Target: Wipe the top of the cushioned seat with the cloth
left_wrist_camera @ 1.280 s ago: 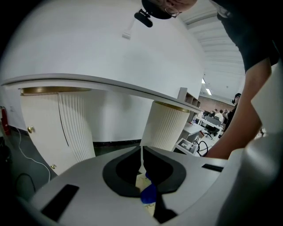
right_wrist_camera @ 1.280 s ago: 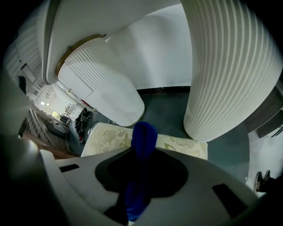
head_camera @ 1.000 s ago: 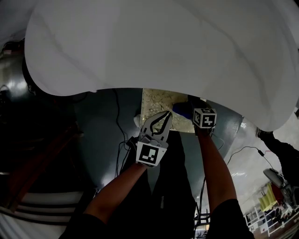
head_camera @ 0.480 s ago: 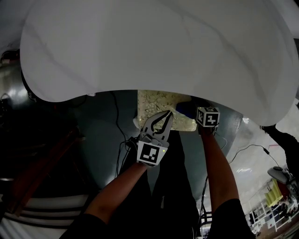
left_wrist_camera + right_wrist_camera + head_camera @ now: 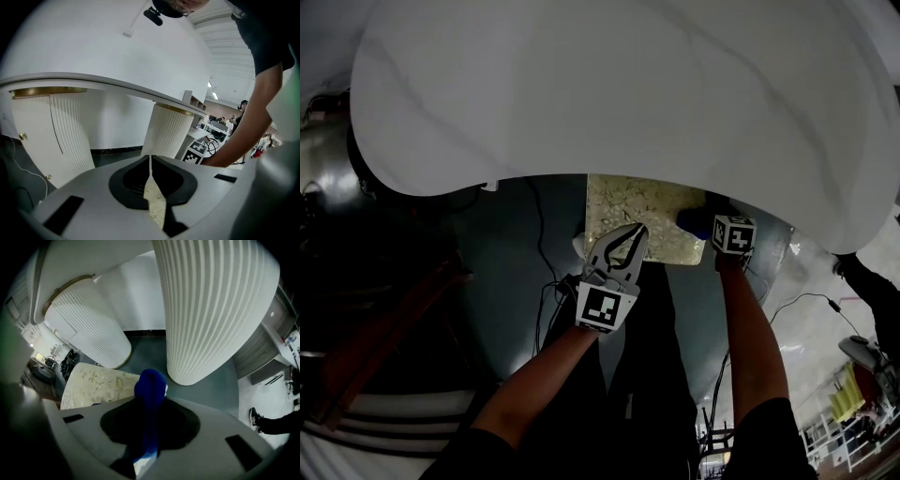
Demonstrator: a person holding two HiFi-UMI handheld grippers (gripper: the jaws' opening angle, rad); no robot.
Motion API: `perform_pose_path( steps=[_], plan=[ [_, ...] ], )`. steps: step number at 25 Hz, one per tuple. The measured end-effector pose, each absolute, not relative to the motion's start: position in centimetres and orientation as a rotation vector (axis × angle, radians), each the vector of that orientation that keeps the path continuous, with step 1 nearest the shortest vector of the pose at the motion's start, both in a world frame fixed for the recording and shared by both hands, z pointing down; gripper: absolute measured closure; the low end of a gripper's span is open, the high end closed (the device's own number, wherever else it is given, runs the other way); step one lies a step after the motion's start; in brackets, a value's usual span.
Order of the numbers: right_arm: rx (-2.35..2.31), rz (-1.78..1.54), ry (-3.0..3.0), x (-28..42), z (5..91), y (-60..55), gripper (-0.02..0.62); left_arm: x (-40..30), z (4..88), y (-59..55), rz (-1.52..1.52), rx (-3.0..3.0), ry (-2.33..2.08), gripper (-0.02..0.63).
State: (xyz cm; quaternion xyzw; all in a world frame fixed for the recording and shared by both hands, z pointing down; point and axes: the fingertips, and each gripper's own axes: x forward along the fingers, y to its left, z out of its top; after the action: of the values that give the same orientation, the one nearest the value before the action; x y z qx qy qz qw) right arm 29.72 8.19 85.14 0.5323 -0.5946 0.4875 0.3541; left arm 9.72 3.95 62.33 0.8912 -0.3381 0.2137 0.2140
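Blue cloth (image 5: 150, 384) is bunched between the jaws of my right tool (image 5: 151, 405), which are clamped on it. A rounded lump of the cloth sticks out past the tips. In the head view this cloth (image 5: 693, 222) sits at the far right corner of the cushioned seat (image 5: 639, 208). In the right gripper view it is just beside the right edge of the cushioned seat (image 5: 96, 383). I cannot tell if it presses on the cushion or only hangs close above it.

The seat top is pale cream-gold fabric with a leaf pattern. It lies low, partly under the edge of the big white counter (image 5: 628, 84) that fills the upper part of the head view.

My left tool (image 5: 630, 234) is at the near edge of the seat, with its tips over the patterned fabric. In the left gripper view the jaws of this tool (image 5: 150, 164) are closed together with nothing between them. Only a thin line shows at the tips, and a strip of the seat fabric shows through the gap lower down.

Two white fluted pedestals stand beyond the seat, one near on the right (image 5: 211, 310) and one further on the left (image 5: 89, 329). The floor (image 5: 511, 272) is dark grey, and a thin black cable (image 5: 535, 230) runs across it to the left of the seat.
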Motion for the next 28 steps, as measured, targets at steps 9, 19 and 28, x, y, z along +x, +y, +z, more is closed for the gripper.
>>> perform_pose_path(
  steps=[9, 19, 28],
  plan=[
    [1.486, 1.227, -1.577, 28.3, 78.3, 8.0, 0.489, 6.1, 60.7, 4.5, 0.526, 2.494, -0.941, 0.58],
    [1.44, 1.093, -1.815, 15.5, 67.5, 7.4, 0.489, -1.9, 58.4, 4.9, 0.495, 2.428, -1.032, 0.58],
    [1.313, 1.237, -1.895, 0.9, 66.1, 9.1, 0.489, -8.9, 57.6, 6.2, 0.598, 2.439, -1.053, 0.58]
  ],
)
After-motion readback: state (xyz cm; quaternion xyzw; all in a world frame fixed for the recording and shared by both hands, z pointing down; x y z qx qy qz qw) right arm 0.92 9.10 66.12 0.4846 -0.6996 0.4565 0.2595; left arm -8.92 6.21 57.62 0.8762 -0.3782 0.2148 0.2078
